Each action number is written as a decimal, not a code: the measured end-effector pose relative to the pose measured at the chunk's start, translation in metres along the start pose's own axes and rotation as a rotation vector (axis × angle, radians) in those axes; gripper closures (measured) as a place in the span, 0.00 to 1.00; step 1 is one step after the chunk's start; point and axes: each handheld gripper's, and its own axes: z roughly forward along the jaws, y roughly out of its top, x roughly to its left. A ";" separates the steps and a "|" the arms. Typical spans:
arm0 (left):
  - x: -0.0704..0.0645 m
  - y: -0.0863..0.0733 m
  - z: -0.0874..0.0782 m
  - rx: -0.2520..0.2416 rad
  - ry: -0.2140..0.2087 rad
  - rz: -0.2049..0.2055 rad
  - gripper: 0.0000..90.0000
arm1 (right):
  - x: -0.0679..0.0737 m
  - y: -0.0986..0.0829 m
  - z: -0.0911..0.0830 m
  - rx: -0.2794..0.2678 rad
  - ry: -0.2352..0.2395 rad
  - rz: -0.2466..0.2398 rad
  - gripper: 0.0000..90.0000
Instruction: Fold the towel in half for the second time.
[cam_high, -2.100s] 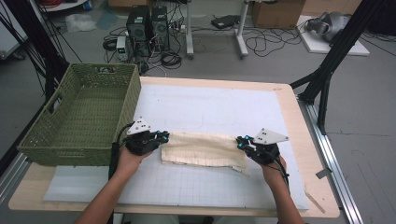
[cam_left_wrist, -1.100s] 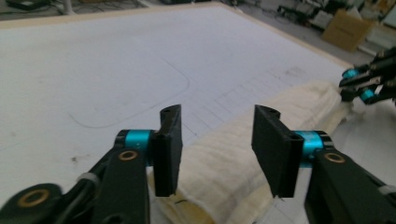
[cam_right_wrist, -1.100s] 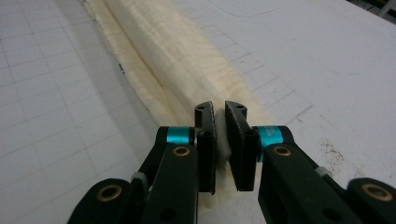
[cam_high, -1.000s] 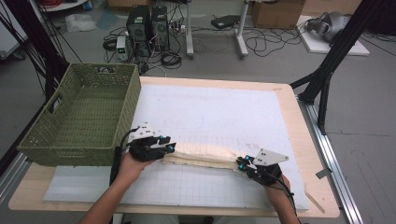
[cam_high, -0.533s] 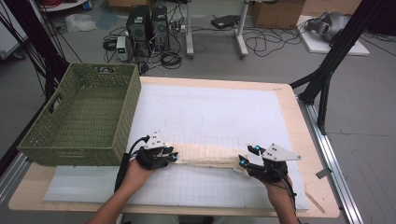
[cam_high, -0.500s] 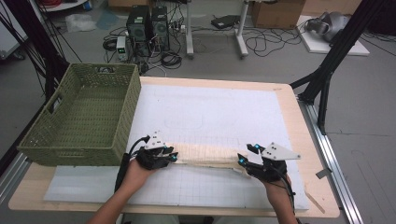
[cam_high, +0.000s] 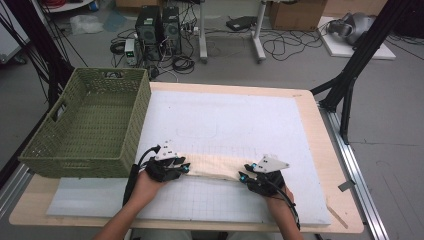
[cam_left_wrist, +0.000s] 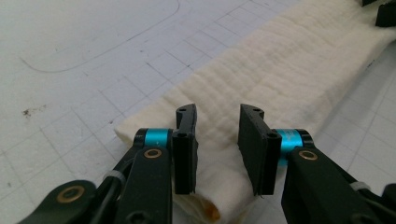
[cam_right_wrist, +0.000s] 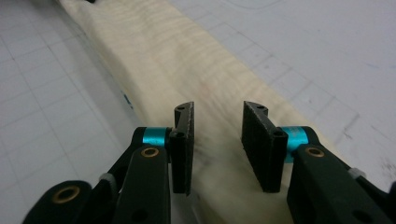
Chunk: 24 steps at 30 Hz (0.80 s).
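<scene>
At the left of the high view sits the green basket (cam_high: 85, 125), well apart from the work. Lower centre, the folded cream towel (cam_high: 212, 166) lies as a long strip on the white mat (cam_high: 235, 120). The left gripper (cam_left_wrist: 217, 135) hangs over its left end, jaws spread; the right gripper (cam_right_wrist: 217, 140) over its right end, jaws likewise spread. With nothing pinched, the fold could spring open, or a closing jaw might catch only the top layer.
</scene>
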 end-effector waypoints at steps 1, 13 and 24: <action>0.000 0.000 0.000 0.000 0.001 0.000 0.74 | -0.001 -0.001 -0.002 0.002 -0.004 0.007 0.72; -0.001 -0.001 0.000 0.017 0.012 0.018 0.74 | -0.017 -0.024 -0.024 0.030 -0.032 0.033 0.71; 0.006 0.002 -0.015 0.015 0.007 -0.022 0.71 | -0.020 -0.025 -0.031 0.024 0.026 0.081 0.64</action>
